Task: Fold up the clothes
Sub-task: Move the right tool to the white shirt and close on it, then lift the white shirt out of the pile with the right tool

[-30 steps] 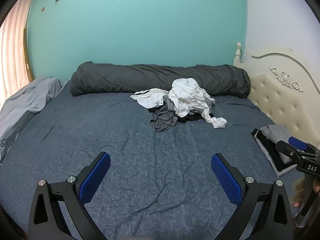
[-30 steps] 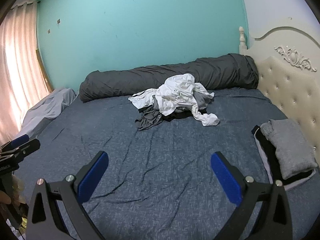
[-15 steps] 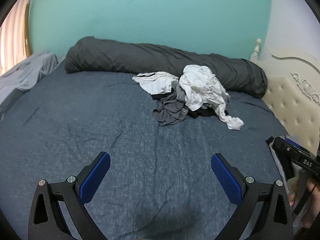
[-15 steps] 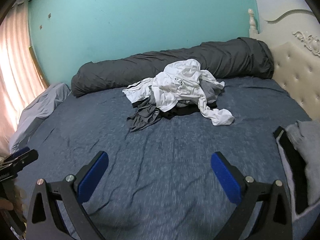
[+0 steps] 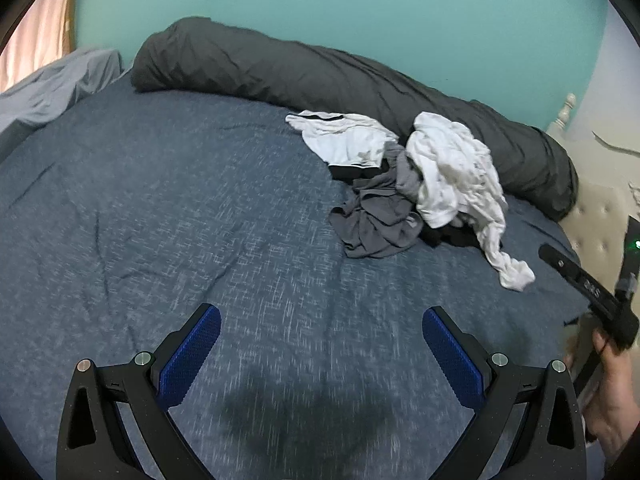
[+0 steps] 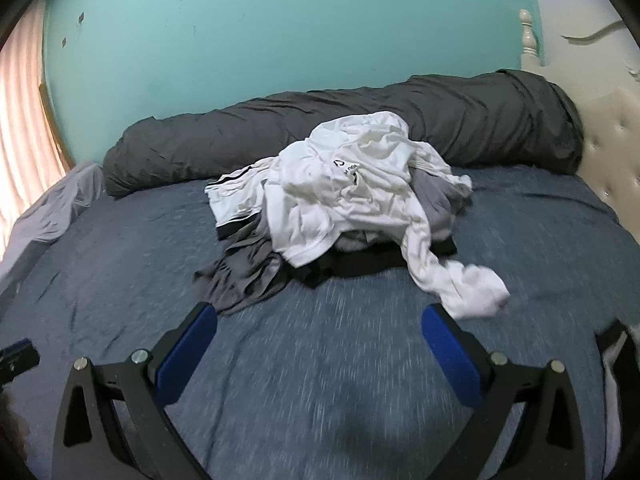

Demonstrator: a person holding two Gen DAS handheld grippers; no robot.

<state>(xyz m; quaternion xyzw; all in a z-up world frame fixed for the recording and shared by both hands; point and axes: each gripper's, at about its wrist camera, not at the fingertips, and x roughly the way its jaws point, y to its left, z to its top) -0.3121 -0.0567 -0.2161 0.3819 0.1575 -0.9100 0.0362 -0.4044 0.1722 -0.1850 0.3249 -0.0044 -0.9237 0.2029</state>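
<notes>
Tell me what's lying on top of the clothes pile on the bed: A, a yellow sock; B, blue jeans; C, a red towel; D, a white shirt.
D: a crumpled white shirt drapes over the grey garment and black garment beneath it.

Soft, crumpled white cotton-like shirt (image 6: 352, 184) over limp matt grey garment (image 6: 244, 276), on heathered, lightly creased blue bedsheet (image 6: 320, 360). Matt black plastic right gripper (image 6: 318, 330) with ribbed blue pads (image 6: 450, 356) (bright metal screws). Tufted, faintly glossy cream headboard (image 6: 612, 160).
</notes>
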